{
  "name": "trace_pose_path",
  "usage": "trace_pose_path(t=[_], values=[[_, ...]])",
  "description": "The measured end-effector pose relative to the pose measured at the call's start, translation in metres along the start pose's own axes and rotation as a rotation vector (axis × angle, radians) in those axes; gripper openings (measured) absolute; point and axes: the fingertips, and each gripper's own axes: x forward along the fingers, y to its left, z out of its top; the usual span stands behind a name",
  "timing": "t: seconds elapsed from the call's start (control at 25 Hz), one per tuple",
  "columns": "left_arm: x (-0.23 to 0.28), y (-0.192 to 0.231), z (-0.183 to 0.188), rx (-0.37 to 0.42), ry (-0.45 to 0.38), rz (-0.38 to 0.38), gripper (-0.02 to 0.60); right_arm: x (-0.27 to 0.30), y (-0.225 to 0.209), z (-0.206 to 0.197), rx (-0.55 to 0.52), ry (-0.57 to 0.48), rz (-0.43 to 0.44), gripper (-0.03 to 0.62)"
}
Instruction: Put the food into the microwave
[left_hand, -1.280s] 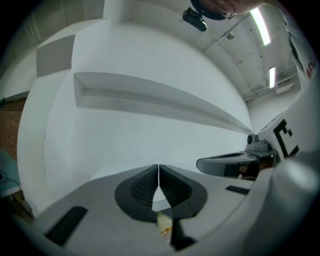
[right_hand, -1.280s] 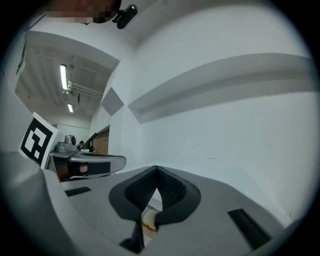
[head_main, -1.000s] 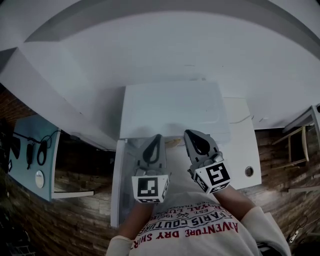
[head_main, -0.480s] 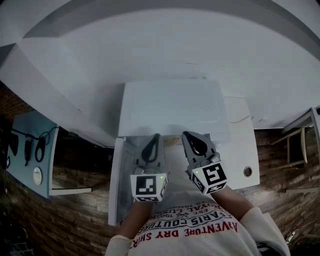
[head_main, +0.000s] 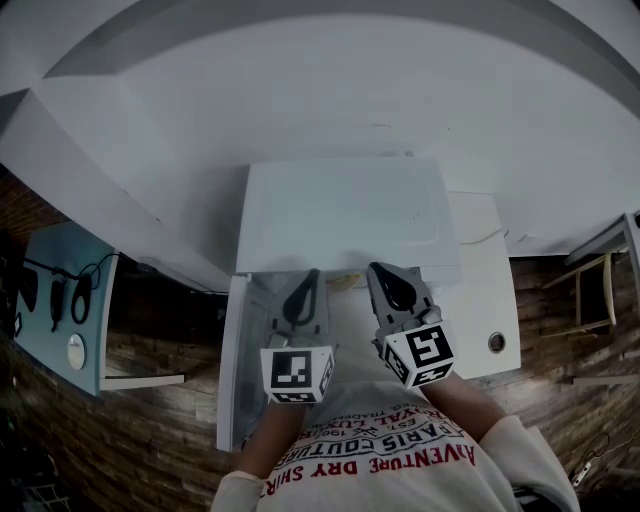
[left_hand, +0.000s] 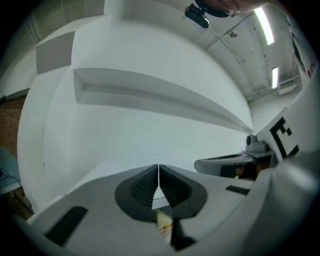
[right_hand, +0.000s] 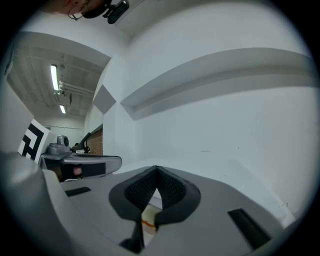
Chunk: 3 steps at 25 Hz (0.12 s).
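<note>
Starting with the room, what do you have? (colleague)

I'm looking steeply down at a smooth white wall (head_main: 330, 90) on the far side, with brown brick-patterned flooring (head_main: 150, 440) to the near left and near right. One white boxy microwave (head_main: 340, 215) sits in the middle, its flat top facing me. A white counter slab (head_main: 480, 300) lies just right of it, with one small round hole (head_main: 497, 342). One light blue board (head_main: 60, 300) hung with dark cables is at the far left, and one wooden chair (head_main: 595, 290) is at the right edge. From the left gripper view I count two ceiling strip lights (left_hand: 263, 25) and one long white ledge (left_hand: 160, 95) running across the wall. (operator)

And the tools? (colleague)

I have two, both grey plastic with ribbed black pads. Each carries one white cube printed with black squares. The left gripper (head_main: 305, 280) and the right gripper (head_main: 385, 272) are side by side at the microwave's near edge. The left gripper (left_hand: 158, 175) has its tips pressed together with nothing between them. The right gripper (right_hand: 157, 172) is the same, tips meeting over a small triangular gap. (operator)

Where is the food? (colleague)

I see one pale yellow scrap of food (head_main: 345, 284) between the two tools, at the microwave's near edge. It shows low behind the left jaws (left_hand: 164, 220) and the right jaws (right_hand: 149, 220) with an orange streak. I cannot tell what it rests on. (operator)
</note>
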Motion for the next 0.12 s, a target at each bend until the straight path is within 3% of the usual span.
trace_pose_path(t=[0.12], values=[[0.0002, -0.0009, -0.0017, 0.001, 0.003, -0.005, 0.009, -0.0001, 0.0000, -0.0038, 0.003, 0.007, -0.002, 0.012]])
